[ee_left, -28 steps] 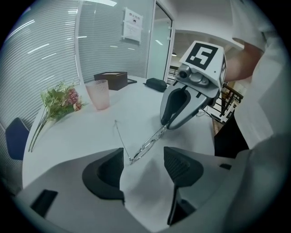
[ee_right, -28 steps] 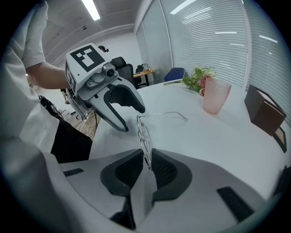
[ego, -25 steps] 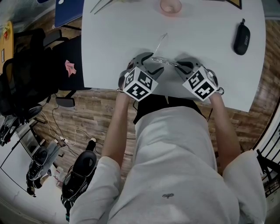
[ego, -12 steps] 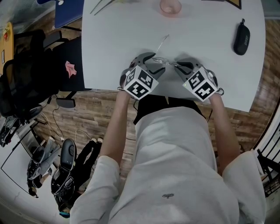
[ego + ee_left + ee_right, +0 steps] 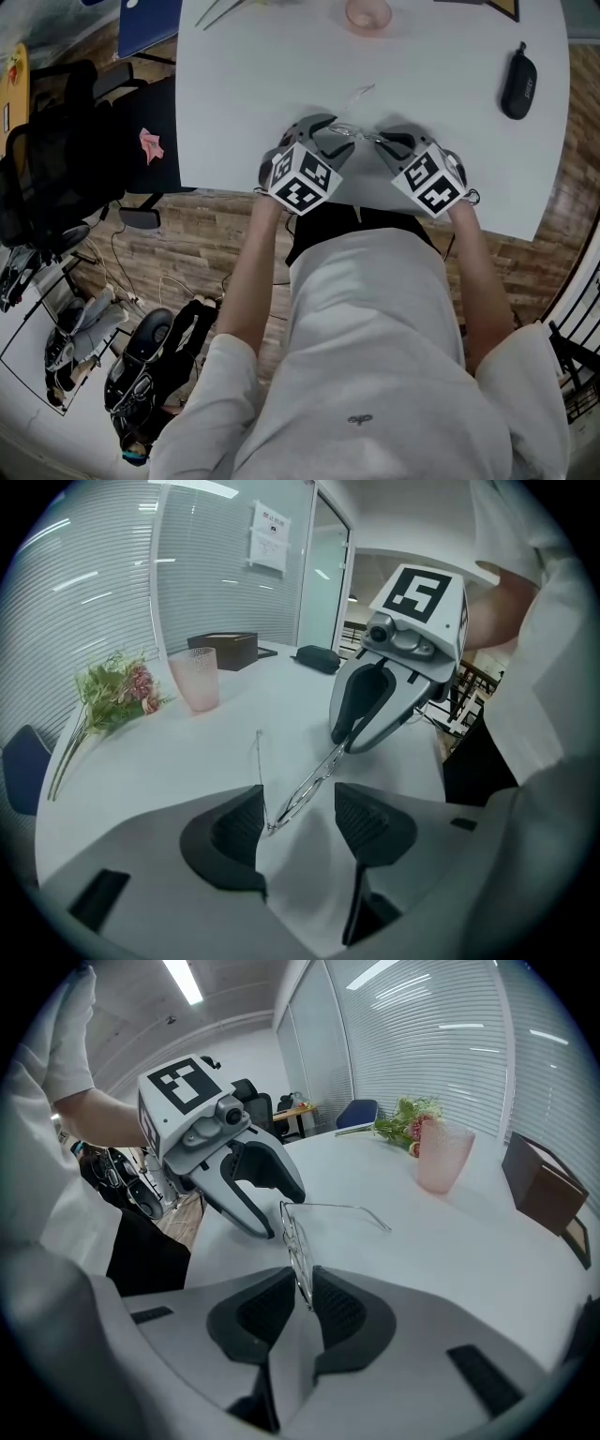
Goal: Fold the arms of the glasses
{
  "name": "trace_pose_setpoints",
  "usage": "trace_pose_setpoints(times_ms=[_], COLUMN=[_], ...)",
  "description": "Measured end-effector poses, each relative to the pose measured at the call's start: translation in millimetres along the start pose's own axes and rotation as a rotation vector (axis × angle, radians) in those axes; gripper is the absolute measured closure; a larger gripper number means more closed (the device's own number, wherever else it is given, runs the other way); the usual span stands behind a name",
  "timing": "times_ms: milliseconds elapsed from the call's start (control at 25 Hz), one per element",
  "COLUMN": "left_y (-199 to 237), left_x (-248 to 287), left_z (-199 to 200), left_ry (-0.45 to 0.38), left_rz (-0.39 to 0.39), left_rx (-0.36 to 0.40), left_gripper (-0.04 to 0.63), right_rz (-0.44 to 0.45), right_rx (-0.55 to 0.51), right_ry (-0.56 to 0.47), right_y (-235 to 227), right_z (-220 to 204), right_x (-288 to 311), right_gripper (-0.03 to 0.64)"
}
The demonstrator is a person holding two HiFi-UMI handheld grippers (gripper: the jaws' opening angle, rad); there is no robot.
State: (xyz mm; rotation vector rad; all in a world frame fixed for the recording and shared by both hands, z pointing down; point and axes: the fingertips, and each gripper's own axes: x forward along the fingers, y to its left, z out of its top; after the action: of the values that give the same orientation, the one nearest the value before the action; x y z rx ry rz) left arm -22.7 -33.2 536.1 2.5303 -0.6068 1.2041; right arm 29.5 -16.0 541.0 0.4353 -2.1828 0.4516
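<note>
We hold both grippers low over the near edge of the white table [image 5: 281, 66], with the glasses [image 5: 359, 131] raised between them just inside that edge. Bare tabletop runs ahead to the pink cup [image 5: 366, 13] at the far edge. It also runs out to the dark case [image 5: 517, 79], well off to the right.

The right gripper [image 5: 389, 142] is clamped narrowly on the rim at one end of the frame. The left gripper [image 5: 334, 142] stands wide. Its jaws have just been closing a little, and the other end's hinge sits between the pads, close by the left one, unsqueezed.

Only the gripper views show the flowers [image 5: 111, 688] and the dark box [image 5: 539, 1190] near the cup.

Against a second ago, the free arm [image 5: 362, 94] has swung rightward, while both grippers have kept their places.
</note>
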Motion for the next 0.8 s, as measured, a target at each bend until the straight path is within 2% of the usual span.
trace_pose_setpoints(times_ms=[120, 800], left_y=[-2.0, -6.0], left_x=[-0.4, -6.0], left_z=[-0.7, -7.2], left_ry=[0.000, 0.000], left_rz=[0.001, 0.015], left_rx=[-0.001, -0.005], left_gripper=[0.380, 0.456], right_rz=[-0.003, -0.008], right_rx=[-0.001, 0.013], right_ry=[-0.002, 0.027], right_y=[-0.1, 0.8], right_z=[-0.5, -10.1], right_x=[0.0, 0.2], right_gripper=[0.552, 0.540])
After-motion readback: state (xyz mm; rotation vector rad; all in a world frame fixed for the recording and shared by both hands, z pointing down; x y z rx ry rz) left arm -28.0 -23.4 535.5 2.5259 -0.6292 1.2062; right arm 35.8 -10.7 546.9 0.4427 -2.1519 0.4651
